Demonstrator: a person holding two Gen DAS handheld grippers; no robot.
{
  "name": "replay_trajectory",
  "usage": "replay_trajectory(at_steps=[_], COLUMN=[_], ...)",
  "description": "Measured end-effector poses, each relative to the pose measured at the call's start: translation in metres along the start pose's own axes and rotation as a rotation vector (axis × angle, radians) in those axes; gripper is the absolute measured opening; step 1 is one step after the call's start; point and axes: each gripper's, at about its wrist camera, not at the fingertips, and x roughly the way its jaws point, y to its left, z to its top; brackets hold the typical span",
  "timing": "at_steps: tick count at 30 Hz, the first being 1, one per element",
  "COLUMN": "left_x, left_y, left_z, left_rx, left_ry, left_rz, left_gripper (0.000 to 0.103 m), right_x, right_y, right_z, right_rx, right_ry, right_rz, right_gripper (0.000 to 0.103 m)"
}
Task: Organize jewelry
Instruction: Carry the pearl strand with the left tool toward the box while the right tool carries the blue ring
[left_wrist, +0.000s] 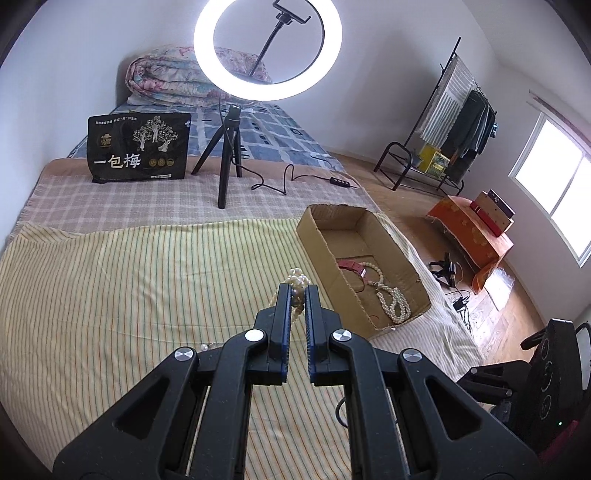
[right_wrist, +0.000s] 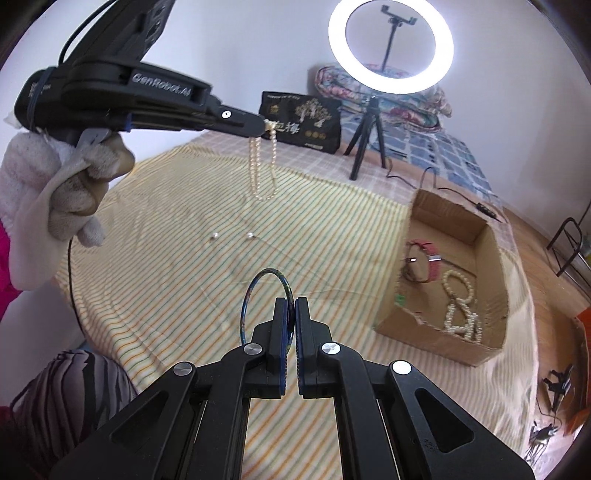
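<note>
- Pearl necklace (right_wrist: 263, 168) hangs from the left gripper (right_wrist: 266, 125) at upper left of the right wrist view, clamped between its tips above the striped cloth (right_wrist: 177, 229).
- Right gripper (right_wrist: 291, 306) at lower centre pinches a blue bangle (right_wrist: 255, 299).
- Cardboard box (right_wrist: 495, 258) at right holds a pink watch (right_wrist: 428, 258) and pearls (right_wrist: 461, 306).
- Two small earrings (right_wrist: 232, 235) lie on the cloth.

You're wearing a white fleece glove (right_wrist: 55, 184) and pink sleeve (right_wrist: 5, 266), gripping a black "GenRobot.AI" left gripper (right_wrist: 266, 125) with silver screws.

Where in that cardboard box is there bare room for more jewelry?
The far half of the cardboard box, beyond the pink watch, is bare. The near end is crowded with the watch and the pearl strings.
</note>
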Motion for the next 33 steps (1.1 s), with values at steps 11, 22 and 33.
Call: replay_trajectory(at_steps=[11, 22, 33], left_x=[0.008, 0.030, 0.066], left_y=[-0.046, -0.086, -0.118], left_z=[0.003, 0.004, 0.005], left_rx=[0.052, 0.090, 0.118], left_ry=[-0.006, 0.008, 0.022], left_rz=[-0.056, -0.095, -0.109], left_gripper=[0.005, 0.005, 0.005], right_x=[-0.036, -0.053, -0.044], right_y=[-0.046, -0.094, -0.145], right_z=[-0.002, -0.001, 0.006], right_rx=[0.047, 0.082, 0.134], right_ry=[-0.058, -0.080, -0.086], right_rz=[-0.107, -0.209, -0.266], right_gripper=[0.002, 0.002, 0.002])
